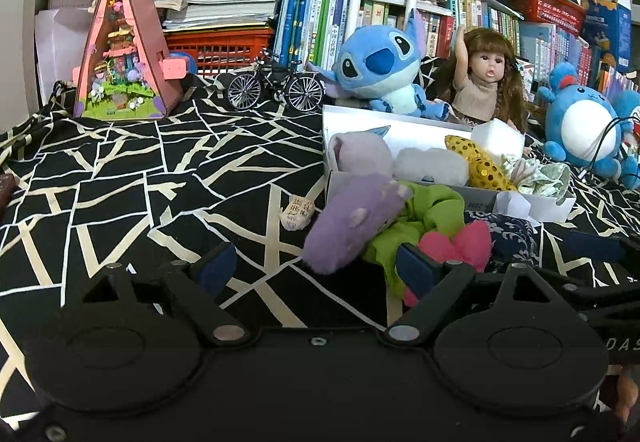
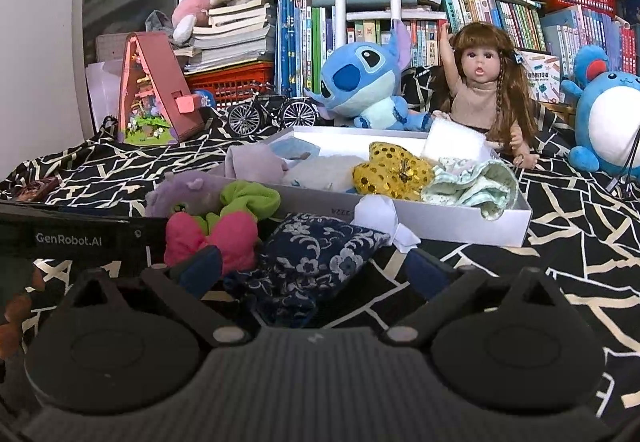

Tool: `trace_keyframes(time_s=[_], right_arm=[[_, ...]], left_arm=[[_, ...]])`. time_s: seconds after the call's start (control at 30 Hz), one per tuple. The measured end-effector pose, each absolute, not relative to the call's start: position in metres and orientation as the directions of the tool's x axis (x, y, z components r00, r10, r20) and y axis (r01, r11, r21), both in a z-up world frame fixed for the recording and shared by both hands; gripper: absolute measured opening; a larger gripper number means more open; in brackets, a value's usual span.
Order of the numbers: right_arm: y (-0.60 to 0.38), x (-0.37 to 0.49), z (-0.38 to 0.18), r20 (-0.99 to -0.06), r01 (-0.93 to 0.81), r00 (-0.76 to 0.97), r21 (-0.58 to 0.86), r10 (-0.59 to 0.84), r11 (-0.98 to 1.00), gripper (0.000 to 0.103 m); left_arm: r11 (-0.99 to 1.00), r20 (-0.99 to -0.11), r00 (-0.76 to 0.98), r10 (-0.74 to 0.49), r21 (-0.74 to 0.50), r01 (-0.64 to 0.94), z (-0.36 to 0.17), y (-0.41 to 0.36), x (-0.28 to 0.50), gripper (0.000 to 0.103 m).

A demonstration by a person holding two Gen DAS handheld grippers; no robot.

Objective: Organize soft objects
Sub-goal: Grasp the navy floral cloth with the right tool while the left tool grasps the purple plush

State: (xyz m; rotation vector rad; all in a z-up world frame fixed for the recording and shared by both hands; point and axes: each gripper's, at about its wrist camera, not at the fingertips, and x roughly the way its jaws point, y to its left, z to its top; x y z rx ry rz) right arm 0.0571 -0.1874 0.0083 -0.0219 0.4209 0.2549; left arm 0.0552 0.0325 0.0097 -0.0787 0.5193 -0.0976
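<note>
A white box [image 2: 460,226] on the black patterned cloth holds a lilac plush [image 2: 252,162], a white fluffy piece, a gold sequin item [image 2: 392,170] and frilly green fabric [image 2: 476,186]. In front of it lie a purple plush [image 1: 352,222], a green scrunchie [image 1: 432,214], a pink bow [image 1: 460,242] and a navy floral pouch [image 2: 320,258]. My left gripper [image 1: 316,270] is open, with the purple plush's near end just ahead of its fingers. My right gripper [image 2: 314,270] stands open around the navy pouch, and its pads stay clear of the pouch.
Behind the box [image 1: 400,122] sit a blue alien plush [image 1: 380,70], a doll [image 1: 488,82] and a round blue plush [image 1: 588,126]. A model bicycle [image 1: 276,86], a triangular miniature house [image 1: 124,58] and shelves of books stand at the back. A small wrapped item [image 1: 296,214] lies left of the purple plush.
</note>
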Motion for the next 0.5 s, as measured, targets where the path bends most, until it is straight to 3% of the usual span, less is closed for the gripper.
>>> trace_keyframes(time_s=[0.5], right_arm=[[-0.1824,0.0596,0.0018,-0.428,-0.28,0.865,0.024,0.263,0.96,0.094]], left_arm=[[0.99,-0.455,0.884,-0.105,-0.129,0.052,0.0103,0.0356,0.0587,0.082]])
